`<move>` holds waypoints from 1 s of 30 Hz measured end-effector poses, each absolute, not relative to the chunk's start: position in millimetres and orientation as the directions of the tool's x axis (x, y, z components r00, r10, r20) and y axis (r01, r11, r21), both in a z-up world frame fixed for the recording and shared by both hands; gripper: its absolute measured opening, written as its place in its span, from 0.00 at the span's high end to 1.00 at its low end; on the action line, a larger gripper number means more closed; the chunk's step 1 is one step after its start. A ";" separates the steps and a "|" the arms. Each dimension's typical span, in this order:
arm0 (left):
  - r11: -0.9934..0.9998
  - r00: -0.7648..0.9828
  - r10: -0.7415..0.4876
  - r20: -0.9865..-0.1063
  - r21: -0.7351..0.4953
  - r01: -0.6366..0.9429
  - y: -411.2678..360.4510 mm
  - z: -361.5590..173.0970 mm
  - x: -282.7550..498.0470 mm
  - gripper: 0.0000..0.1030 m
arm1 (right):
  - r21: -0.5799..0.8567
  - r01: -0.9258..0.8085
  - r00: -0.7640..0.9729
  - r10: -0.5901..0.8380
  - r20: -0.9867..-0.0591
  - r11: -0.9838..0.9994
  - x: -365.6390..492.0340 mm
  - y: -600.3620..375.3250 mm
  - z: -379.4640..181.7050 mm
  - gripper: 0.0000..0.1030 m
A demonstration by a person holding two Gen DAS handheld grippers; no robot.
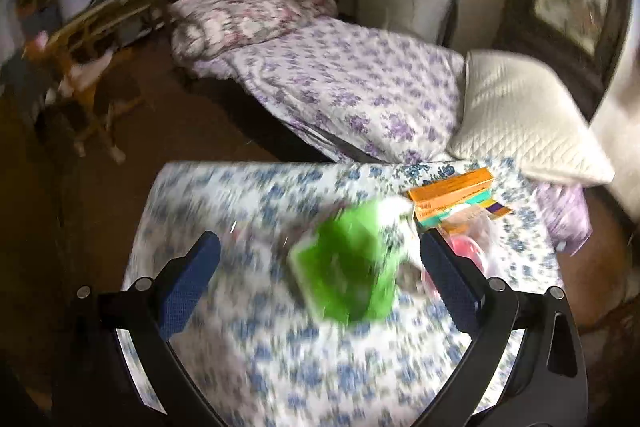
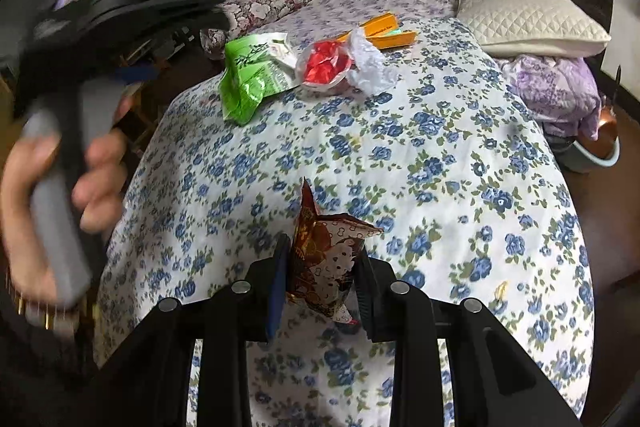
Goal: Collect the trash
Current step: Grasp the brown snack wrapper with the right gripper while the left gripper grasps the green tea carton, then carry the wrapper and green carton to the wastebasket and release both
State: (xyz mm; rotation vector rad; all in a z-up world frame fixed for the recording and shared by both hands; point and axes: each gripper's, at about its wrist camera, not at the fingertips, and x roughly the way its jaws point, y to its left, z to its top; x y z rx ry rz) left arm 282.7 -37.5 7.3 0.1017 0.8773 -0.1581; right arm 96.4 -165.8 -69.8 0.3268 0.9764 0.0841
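A green wrapper [image 2: 250,75] lies at the far left of the blue-flowered bedspread [image 2: 420,163]. A red and clear plastic wrapper [image 2: 326,65] and a crumpled white one [image 2: 370,61] lie beside it. My right gripper [image 2: 322,275] is shut on a red and gold snack packet [image 2: 326,259] above the bedspread. My left gripper [image 1: 320,263] is open above the blurred green wrapper [image 1: 348,267], which lies between its fingers. The left gripper also shows in the right wrist view [image 2: 136,67], held in a hand.
Orange flat boxes [image 2: 384,31] lie behind the wrappers and show in the left wrist view [image 1: 452,193]. A white quilted pillow [image 2: 528,15] is at the right. A second bed with purple-flowered cover [image 1: 352,83] lies beyond. A wooden rack [image 1: 88,67] stands left.
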 end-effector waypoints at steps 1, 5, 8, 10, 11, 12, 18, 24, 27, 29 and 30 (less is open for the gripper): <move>0.977 0.614 -0.086 -0.785 0.056 0.208 -45.5 4.3 295.3 0.07 | 0.308 0.070 0.561 0.218 -0.799 0.949 97.7 -166.5 -70.2 0.71; 0.938 0.518 -0.069 -0.853 0.122 0.326 -67.1 -20.8 329.1 0.07 | 0.326 0.047 0.564 0.244 -0.789 0.944 98.5 -165.6 -67.6 0.71; 0.919 0.448 -0.073 -0.891 0.114 0.378 -70.0 -44.6 329.5 0.06 | 0.329 0.035 0.582 0.249 -0.774 0.944 96.5 -164.1 -61.7 0.71; 0.914 0.461 -0.107 -0.881 0.096 0.395 -67.5 -50.9 315.2 0.06 | 0.334 0.030 0.586 0.254 -0.769 0.942 95.5 -162.9 -58.6 0.71; 0.913 0.471 -0.107 -0.875 0.101 0.396 -66.9 -53.0 308.0 0.10 | 0.335 0.029 0.589 0.255 -0.767 0.942 94.2 -162.8 -57.8 0.71; 0.912 0.483 -0.105 -0.869 0.110 0.395 -65.7 -55.9 298.5 0.15 | 0.336 0.029 0.590 0.255 -0.766 0.941 94.1 -163.6 -57.2 0.71; 0.935 0.534 -0.152 -0.832 0.054 0.350 -45.4 -55.8 243.0 0.23 | 0.343 0.054 0.603 0.244 -0.760 0.938 92.8 -172.1 -55.2 0.71; 0.958 0.544 -0.166 -0.822 -0.003 0.288 -21.1 -45.1 215.7 0.29 | 0.335 0.064 0.601 0.232 -0.765 0.940 94.1 -173.6 -57.9 0.71; 0.966 0.553 -0.164 -0.817 -0.020 0.257 -11.9 -43.8 205.7 0.31 | 0.338 0.068 0.599 0.233 -0.766 0.939 95.2 -174.4 -59.0 0.71; 0.970 0.557 -0.162 -0.815 -0.029 0.240 -5.8 -42.6 197.6 0.33 | 0.340 0.067 0.600 0.235 -0.765 0.938 95.2 -174.2 -58.6 0.71; 0.971 0.559 -0.167 -0.812 -0.039 0.234 -2.1 -41.4 192.0 0.34 | 0.341 0.064 0.601 0.236 -0.764 0.938 95.4 -174.0 -58.3 0.71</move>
